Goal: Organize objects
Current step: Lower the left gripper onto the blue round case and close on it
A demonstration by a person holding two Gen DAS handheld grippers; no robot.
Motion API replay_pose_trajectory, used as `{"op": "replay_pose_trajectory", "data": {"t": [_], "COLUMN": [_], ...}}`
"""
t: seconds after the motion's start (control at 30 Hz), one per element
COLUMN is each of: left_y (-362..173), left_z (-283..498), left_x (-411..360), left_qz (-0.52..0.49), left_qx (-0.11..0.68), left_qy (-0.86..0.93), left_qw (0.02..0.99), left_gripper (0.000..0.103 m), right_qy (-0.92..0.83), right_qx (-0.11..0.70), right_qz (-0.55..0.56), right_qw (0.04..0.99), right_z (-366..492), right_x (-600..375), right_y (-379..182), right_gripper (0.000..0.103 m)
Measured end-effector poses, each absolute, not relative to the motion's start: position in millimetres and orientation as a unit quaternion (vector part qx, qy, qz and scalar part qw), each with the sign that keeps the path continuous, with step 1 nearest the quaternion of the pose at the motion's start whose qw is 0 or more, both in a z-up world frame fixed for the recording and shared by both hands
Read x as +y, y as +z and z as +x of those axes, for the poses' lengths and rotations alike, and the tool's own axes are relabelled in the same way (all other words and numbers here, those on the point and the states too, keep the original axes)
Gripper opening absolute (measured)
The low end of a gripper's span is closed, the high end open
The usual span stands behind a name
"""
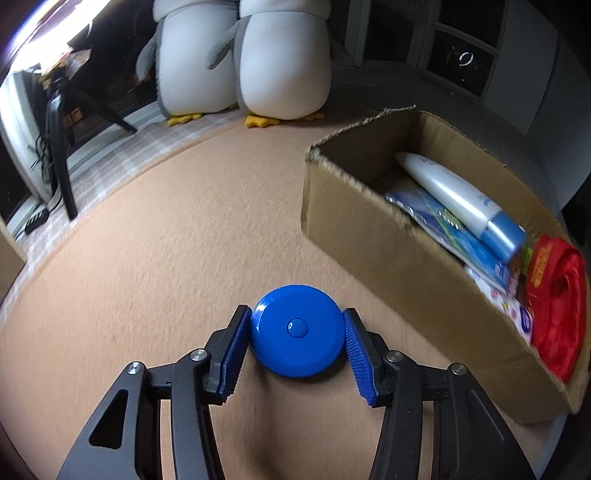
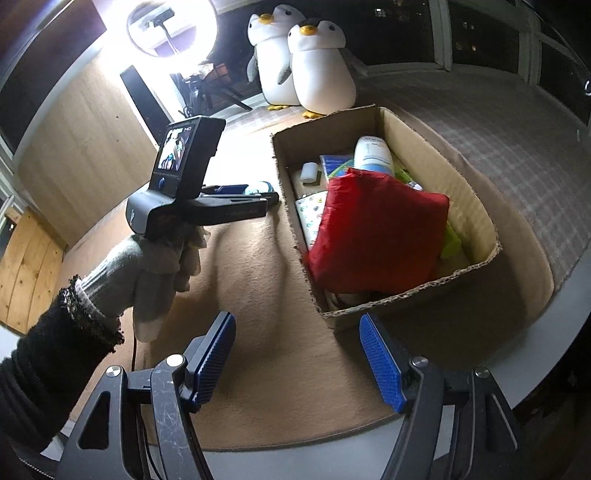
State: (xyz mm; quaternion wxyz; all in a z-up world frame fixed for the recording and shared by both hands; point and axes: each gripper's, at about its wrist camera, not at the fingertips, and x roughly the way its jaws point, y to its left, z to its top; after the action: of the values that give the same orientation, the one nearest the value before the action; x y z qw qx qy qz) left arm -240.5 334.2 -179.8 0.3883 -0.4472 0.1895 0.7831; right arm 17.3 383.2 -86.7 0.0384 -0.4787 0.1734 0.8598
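Left claw (image 1: 296, 345): closed on blue round case (image 1: 296, 329), to be carried level over cardboard box (image 1: 373, 236).
Right claw (image 2: 297, 360): held wide, empty.

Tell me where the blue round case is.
In the left wrist view the blue round case sits between the left claw pads, above the carpet, left of the cardboard box.

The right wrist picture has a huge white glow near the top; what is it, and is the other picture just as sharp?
Right wrist view: a ring light blows out to pure white and washes out the mat below it; straight edges bow from the fisheye lens. Left wrist view: dimmer, the cardboard box smeared by motion blur, the blue round case between the fingers crisp.
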Motion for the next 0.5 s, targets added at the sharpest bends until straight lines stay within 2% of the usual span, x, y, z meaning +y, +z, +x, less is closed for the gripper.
{"op": "replay_pose_trajectory", "data": {"t": [0.33, 0.5], "left_y": [-177.8, -177.6], "left_z": [-194.6, -186.9], "left_x": [234.7, 174.4], "left_qz": [-0.475, -0.486], "left_qx": [0.147, 0.124], "left_qy": [0.798, 0.814], "left_qw": [0.341, 0.292], "left_gripper": [0.053, 0.053], "right_qy": [0.867, 0.86], "right_qx": [0.167, 0.128], "right_qz": [-0.469, -0.485], "right_qw": [-0.03, -0.096], "right_z": [-19.4, -64.0], "right_x": [354.4, 318.3], "right_y": [-79.4, -85.8], "right_gripper": [0.066, 0.066]}}
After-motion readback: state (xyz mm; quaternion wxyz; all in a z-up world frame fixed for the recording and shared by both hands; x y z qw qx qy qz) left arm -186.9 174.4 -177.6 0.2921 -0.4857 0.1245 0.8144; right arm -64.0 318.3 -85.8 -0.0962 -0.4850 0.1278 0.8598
